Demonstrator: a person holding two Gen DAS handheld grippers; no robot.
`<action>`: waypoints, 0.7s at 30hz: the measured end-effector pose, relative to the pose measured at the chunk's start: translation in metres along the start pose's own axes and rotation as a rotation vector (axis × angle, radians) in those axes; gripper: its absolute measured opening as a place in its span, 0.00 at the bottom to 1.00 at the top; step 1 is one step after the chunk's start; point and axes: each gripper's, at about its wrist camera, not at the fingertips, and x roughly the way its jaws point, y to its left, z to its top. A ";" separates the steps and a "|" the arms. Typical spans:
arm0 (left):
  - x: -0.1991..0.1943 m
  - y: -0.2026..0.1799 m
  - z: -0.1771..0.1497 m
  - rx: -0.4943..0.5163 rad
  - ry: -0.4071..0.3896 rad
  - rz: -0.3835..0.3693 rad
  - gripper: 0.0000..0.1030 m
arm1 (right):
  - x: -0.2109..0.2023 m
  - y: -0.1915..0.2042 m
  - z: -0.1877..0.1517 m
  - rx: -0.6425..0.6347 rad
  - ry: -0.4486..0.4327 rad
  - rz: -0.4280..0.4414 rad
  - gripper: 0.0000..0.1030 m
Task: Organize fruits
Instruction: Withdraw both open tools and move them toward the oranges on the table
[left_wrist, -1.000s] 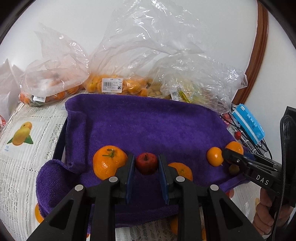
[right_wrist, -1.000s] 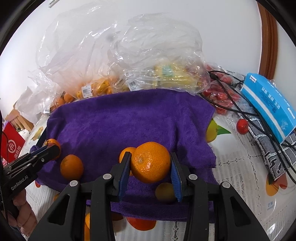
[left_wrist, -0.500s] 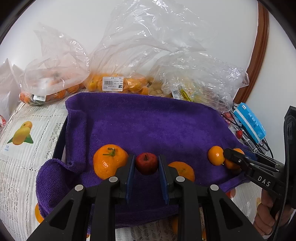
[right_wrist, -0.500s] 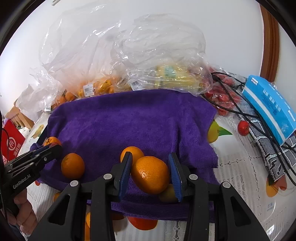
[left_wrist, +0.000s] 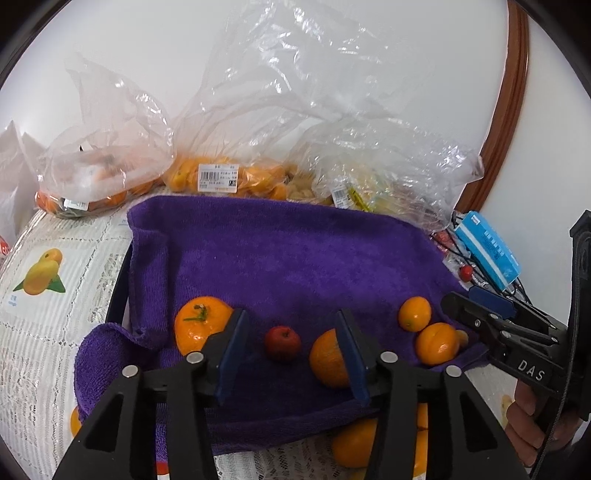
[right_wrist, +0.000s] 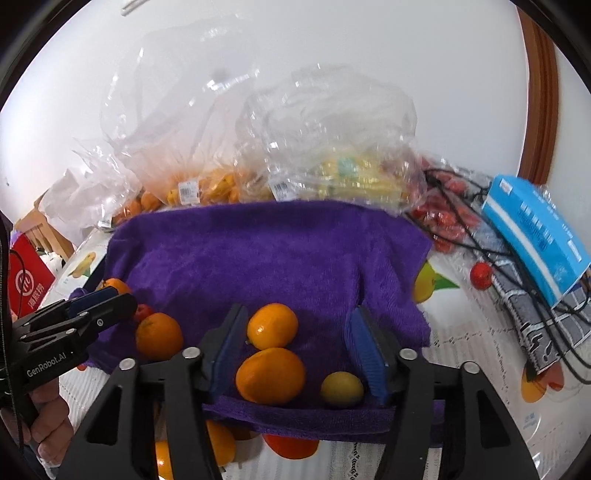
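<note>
Standing wide open, the left gripper (left_wrist: 290, 349) has released the small red fruit (left_wrist: 282, 342), which now rests free on the purple towel (left_wrist: 288, 258) between its parted jaws. The right gripper (right_wrist: 297, 345) has likewise let go: half a second ago its jaws closed on a mandarin (right_wrist: 270, 376), which now lies on the towel's near edge, touching a second mandarin (right_wrist: 272, 325) behind it, a small yellow fruit (right_wrist: 341, 389) beside. Judgement: both placements are complete and each tool is free for another fruit. Both grippers are level and low, pointing forward over the towel. Beyond lie bagged fruit (left_wrist: 221, 177) and a blue box (right_wrist: 535, 236).
</note>
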 end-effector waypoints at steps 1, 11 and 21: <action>-0.001 0.000 0.000 0.000 -0.006 -0.001 0.48 | -0.002 0.001 0.001 -0.007 -0.005 -0.003 0.64; -0.011 -0.002 0.001 0.010 -0.059 0.037 0.48 | -0.024 0.009 0.005 0.012 -0.066 0.007 0.72; -0.034 0.002 -0.006 0.013 -0.111 0.065 0.48 | -0.053 0.013 -0.008 0.029 -0.132 -0.035 0.71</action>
